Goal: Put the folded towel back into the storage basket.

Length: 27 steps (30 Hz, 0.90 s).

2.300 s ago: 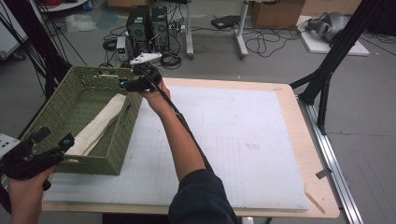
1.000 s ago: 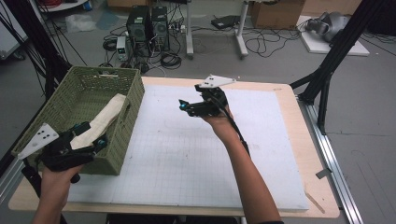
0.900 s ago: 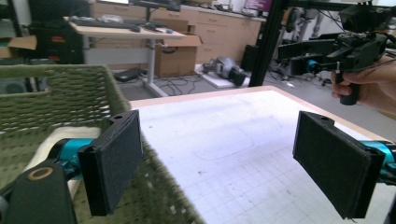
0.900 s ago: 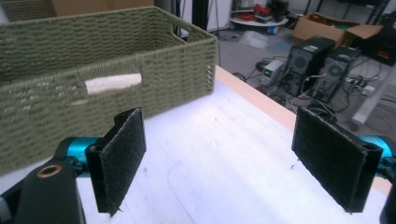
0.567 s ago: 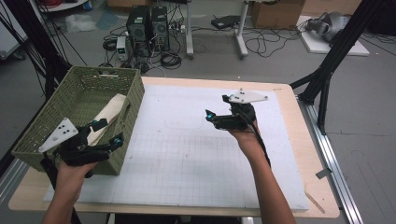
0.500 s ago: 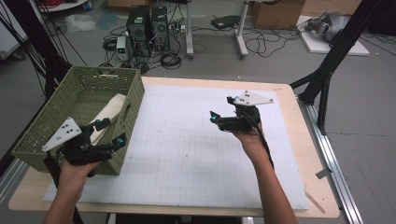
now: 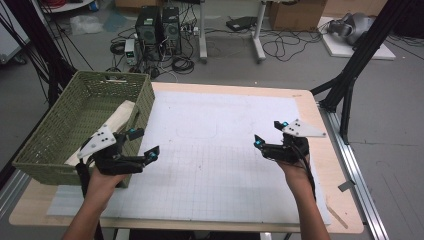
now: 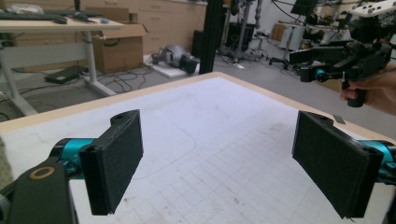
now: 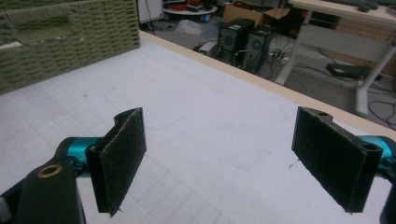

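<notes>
A: Quick pass. Left gripper (image 7: 139, 144) sits just off the near right corner of the basket (image 7: 47, 155), jaws spread wide, nothing between them. Agree?

B: Yes. The left gripper view has both pads (image 8: 116, 161) far apart over the bare white mat (image 7: 215, 150). Right gripper (image 7: 270, 137) is well to the right of the basket, near the table's right edge, also spread and empty; its pads (image 9: 122, 151) frame only mat.

A: Thing in hand?

B: The beige cloth (image 7: 120, 117). It lies inside the basket, against the right wall, one end up near the rim, the rest running down toward the near wall. Nothing else in there that I can make out; the near part of the floor is hidden by the wall.

A: Step, as a judgement?

B: Looks like a rest pose with the cloth put away, both hands clear. If another reach into the basket is called for, the left gripper is the close one. I'd go over the right wall from above, not through it, keep the jaws wide until they straddle the cloth, and pinch the raised end by the rim.

A: Risks?

B: Woven wall is light, so clipping the rim could drag the basket along the mat. Cloth is limp, so a shallow pinch may slip.

A: Table (image 7: 320, 165) otherwise?

B: Only the mat on it, right of the basket.
</notes>
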Each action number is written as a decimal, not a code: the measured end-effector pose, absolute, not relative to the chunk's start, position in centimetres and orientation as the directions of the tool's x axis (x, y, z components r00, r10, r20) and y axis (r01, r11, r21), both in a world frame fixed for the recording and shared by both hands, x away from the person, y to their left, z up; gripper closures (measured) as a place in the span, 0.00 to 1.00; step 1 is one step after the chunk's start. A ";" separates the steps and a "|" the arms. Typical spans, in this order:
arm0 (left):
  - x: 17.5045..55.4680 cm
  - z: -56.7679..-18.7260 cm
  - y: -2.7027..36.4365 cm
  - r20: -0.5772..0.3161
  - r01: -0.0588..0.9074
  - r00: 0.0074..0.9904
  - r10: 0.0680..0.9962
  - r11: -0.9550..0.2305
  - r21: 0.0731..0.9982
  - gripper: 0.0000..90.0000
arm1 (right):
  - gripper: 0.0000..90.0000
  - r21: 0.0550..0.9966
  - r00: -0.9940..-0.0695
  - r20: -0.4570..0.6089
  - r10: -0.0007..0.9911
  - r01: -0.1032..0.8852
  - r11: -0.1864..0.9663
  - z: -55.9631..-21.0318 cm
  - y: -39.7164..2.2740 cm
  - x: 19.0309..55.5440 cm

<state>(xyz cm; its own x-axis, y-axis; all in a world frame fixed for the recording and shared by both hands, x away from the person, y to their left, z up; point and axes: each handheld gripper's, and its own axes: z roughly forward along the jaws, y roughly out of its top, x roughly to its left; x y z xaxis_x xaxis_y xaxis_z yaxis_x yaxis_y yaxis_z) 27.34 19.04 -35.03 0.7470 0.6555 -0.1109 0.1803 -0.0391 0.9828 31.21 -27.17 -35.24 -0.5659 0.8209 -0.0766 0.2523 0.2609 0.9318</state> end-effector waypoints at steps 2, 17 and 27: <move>27.4 -35.2 18.5 -0.109 0.183 0.755 0.647 -0.048 0.982 0.19 | 0.18 0.931 -0.552 -0.077 0.831 0.259 0.258 -35.6 -27.8 30.6; 27.7 -37.7 15.3 -0.087 0.168 0.795 0.601 -0.081 0.982 0.19 | 0.18 0.933 -0.482 -0.052 0.874 0.288 0.215 -38.9 -30.7 28.2; 28.3 -39.8 14.2 -0.085 0.190 0.810 0.581 -0.122 0.974 0.20 | 0.18 0.926 -0.430 -0.057 0.901 0.314 0.209 -41.3 -31.3 27.6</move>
